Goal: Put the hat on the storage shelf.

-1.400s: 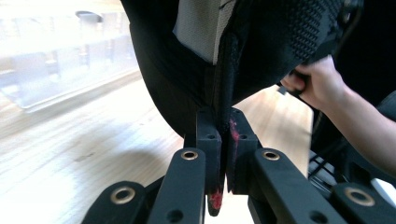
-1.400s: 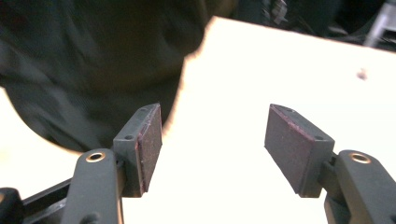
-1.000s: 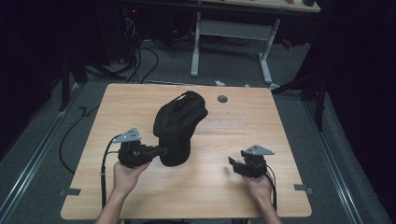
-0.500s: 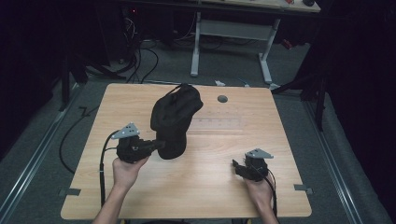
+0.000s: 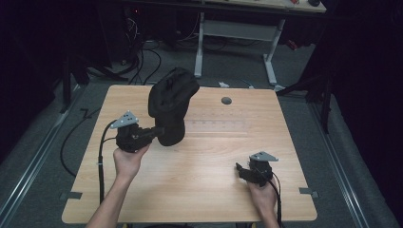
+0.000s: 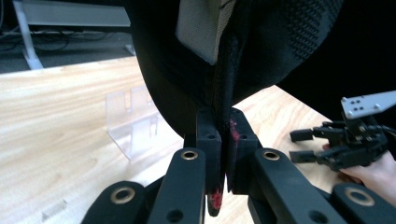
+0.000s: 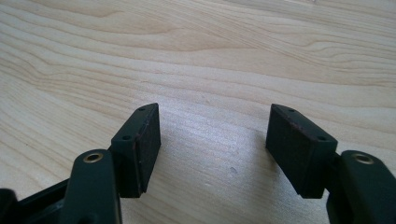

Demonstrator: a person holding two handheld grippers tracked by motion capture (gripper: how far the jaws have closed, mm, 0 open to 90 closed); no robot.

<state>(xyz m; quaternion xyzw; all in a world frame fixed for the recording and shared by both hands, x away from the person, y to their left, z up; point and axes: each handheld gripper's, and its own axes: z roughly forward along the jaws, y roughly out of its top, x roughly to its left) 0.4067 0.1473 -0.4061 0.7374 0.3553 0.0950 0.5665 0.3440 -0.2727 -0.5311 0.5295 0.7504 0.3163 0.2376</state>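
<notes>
1. We see one wooden table [image 5: 199, 190], two hands, two grippers, one black bag and one clear plastic stand.
2. We count one small round hole [image 5: 226, 100] in the table top near the far edge.
3. The black bag [image 5: 171, 107] is soft cloth. In the high view it is held up over the left middle of the table.
4. Its long side runs from the near bottom end up to the far top end, and it leans a little to the right at the top.
5. The left gripper [image 5: 159, 130] pinches the bottom edge of the bag. The left hand [image 5: 127, 159] holds that gripper from behind.
6. In the left gripper view the two jaws are pressed tight on a thin fold of the bag [image 6: 261, 51], and we see small red marks on the pads.
7. A pale cloth tag [image 6: 201, 28] shows inside the bag. We cannot read any words on it.
8. The clear plastic stand [image 6: 133, 119] sits on the table, behind the bag in that view.
9. The right gripper [image 5: 241, 169] sits low over the near right part of the table, well apart from the bag, with the right hand [image 5: 263, 197] behind it.
10. In the right gripper view its jaws are spread wide with only bare wood between them.
11. We see no brand names or writing that we can read.
</notes>
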